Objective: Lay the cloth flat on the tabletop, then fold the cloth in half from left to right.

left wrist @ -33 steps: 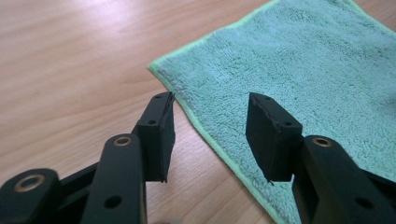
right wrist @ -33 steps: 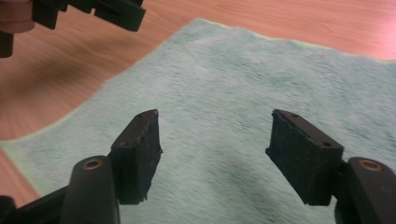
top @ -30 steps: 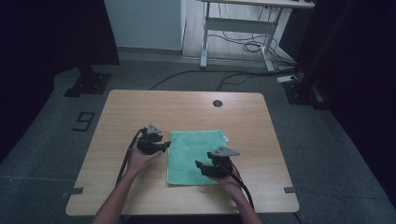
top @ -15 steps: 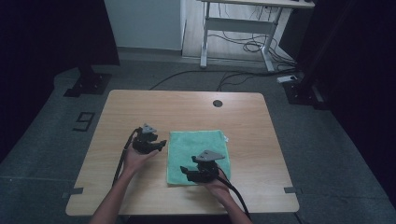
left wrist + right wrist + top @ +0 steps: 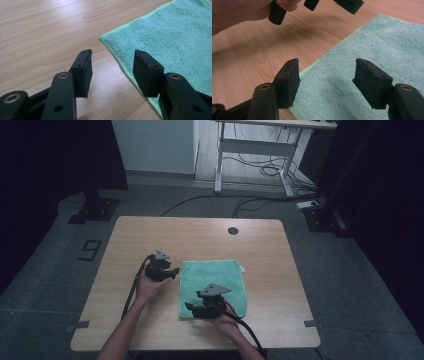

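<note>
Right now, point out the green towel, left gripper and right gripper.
green towel [image 5: 220,275], high view, bare middle of the cloth
left gripper [image 5: 111,72], left gripper view, midway between fingertips
right gripper [image 5: 327,82], right gripper view, midway between fingertips

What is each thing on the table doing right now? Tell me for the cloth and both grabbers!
green cloth: lying flat and spread out on the table, one near corner slightly rumpled.
left gripper: open, nothing between its jaws, at the cloth's left edge.
right gripper: open, jaws just been closing a little, over the cloth's near left corner, not pinching it yet.
</note>
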The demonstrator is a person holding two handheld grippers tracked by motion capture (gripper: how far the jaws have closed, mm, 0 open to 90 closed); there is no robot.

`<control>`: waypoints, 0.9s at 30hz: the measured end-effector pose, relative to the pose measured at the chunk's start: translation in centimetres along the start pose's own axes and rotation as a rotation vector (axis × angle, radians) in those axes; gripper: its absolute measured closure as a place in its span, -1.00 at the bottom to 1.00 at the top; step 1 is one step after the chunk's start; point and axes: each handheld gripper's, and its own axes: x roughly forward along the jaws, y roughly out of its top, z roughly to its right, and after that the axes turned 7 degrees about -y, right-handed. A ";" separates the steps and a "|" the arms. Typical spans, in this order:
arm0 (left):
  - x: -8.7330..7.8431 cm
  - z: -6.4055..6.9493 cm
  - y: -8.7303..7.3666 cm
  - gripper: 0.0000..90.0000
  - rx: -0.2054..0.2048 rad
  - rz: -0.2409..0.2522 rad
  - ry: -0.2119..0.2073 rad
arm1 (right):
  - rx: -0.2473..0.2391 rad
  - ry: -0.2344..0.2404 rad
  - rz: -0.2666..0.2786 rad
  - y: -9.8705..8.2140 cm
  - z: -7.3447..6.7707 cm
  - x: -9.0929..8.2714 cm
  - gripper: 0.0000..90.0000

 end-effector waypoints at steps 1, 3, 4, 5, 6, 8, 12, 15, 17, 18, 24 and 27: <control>0.1 0.1 0.1 0.10 0.000 -0.001 0.000 | -0.003 0.001 -0.001 0.0 0.0 0.0 -0.18; 0.2 0.1 0.2 0.09 0.002 -0.004 0.000 | -0.005 0.006 -0.003 0.0 -0.1 0.1 -0.18; 0.3 0.2 0.2 0.09 0.001 -0.003 0.000 | -0.005 0.005 -0.003 0.0 -0.2 0.1 -0.17; 0.3 0.2 0.3 0.08 0.002 -0.004 0.001 | -0.006 0.006 -0.003 0.0 -0.3 0.1 -0.17; 0.4 0.2 0.3 0.08 0.004 -0.004 0.001 | -0.007 0.006 -0.003 0.0 -0.3 0.1 -0.17; 0.6 0.2 0.4 0.08 0.001 0.000 0.002 | -0.013 0.008 -0.004 0.0 -0.4 0.2 -0.17; 1.0 0.2 0.5 0.09 -0.003 -0.003 0.002 | -0.019 0.012 -0.010 -0.1 -0.6 0.5 -0.17; 1.5 0.1 0.5 0.09 -0.007 -0.007 0.004 | -0.022 0.015 -0.013 -0.1 -0.8 0.8 -0.17; 1.8 0.0 0.6 0.09 -0.014 -0.009 0.002 | -0.025 0.018 -0.014 0.0 -0.9 0.9 -0.17; 1.9 -0.1 0.7 0.09 -0.013 -0.009 0.001 | -0.026 0.020 -0.014 0.0 -0.9 0.9 -0.17; 2.7 -0.3 1.4 0.09 -0.010 -0.007 0.002 | -0.029 0.017 -0.017 0.0 -0.9 1.3 -0.16; 3.5 -0.6 2.0 0.09 -0.005 -0.009 0.006 | -0.031 0.018 -0.021 0.0 -0.9 1.5 -0.16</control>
